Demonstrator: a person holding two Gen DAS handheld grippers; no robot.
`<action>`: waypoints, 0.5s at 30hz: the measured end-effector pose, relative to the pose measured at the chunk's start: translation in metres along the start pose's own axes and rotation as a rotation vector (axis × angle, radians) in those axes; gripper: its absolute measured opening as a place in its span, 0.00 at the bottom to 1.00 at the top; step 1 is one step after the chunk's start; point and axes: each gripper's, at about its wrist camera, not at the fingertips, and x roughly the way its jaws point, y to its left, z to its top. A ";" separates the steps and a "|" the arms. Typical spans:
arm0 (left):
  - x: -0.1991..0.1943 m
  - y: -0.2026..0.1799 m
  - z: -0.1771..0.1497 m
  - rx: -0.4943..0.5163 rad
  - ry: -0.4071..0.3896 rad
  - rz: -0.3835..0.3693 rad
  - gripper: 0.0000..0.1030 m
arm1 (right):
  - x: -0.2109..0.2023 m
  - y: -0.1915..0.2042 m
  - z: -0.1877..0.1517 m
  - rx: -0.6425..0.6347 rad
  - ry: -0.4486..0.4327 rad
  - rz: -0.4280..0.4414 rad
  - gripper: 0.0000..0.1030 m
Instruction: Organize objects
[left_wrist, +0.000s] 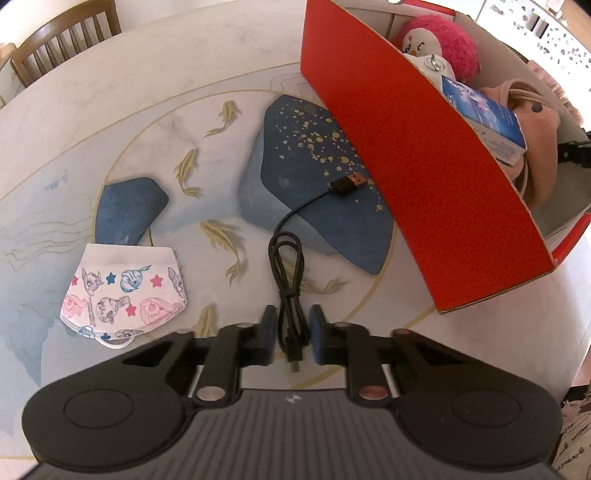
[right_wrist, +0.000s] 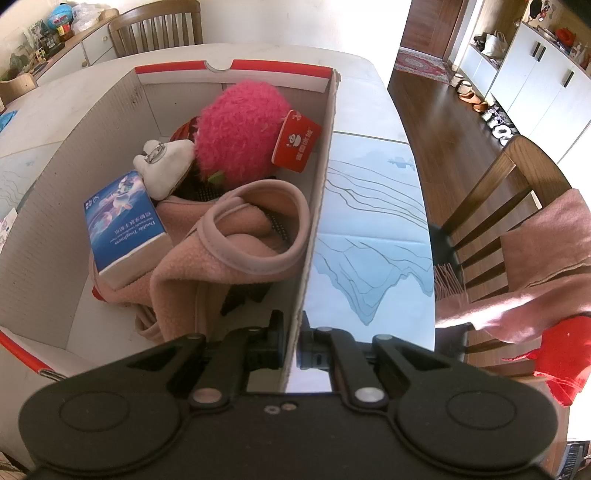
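Just right of the cable, a red cardboard box (left_wrist: 424, 177) holding a fluffy pink plush toy (right_wrist: 240, 133), blue tissue pack (right_wrist: 123, 225) and pink fleece garment (right_wrist: 236, 236); left, a cartoon-print face mask (left_wrist: 125, 295). On the patterned table (left_wrist: 110, 129), a coiled black USB cable (left_wrist: 290, 291), between left gripper (left_wrist: 291, 334) fingers narrowly parted, not pressing. Right gripper (right_wrist: 291, 343) fingers clenched on the box wall.

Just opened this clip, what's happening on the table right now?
A person with a gripper in each hand is tidying loose items into a red cardboard box. The right gripper is shut on the box's side wall, holding it. The left gripper is down over a coiled black USB cable, its fingers on either side of the bundle without clearly pressing it yet. A patterned face mask lies on the table mat. A pink plush toy, tissue pack and pink garment are already inside.
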 end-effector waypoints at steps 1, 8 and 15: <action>-0.001 0.000 0.000 0.000 -0.005 -0.001 0.14 | 0.001 0.000 0.001 0.000 0.000 0.000 0.05; -0.014 0.022 0.004 -0.107 -0.066 -0.036 0.07 | -0.001 -0.006 -0.004 0.001 -0.001 0.001 0.05; -0.035 0.043 0.009 -0.180 -0.129 -0.053 0.07 | 0.000 -0.009 -0.007 0.000 -0.001 0.001 0.05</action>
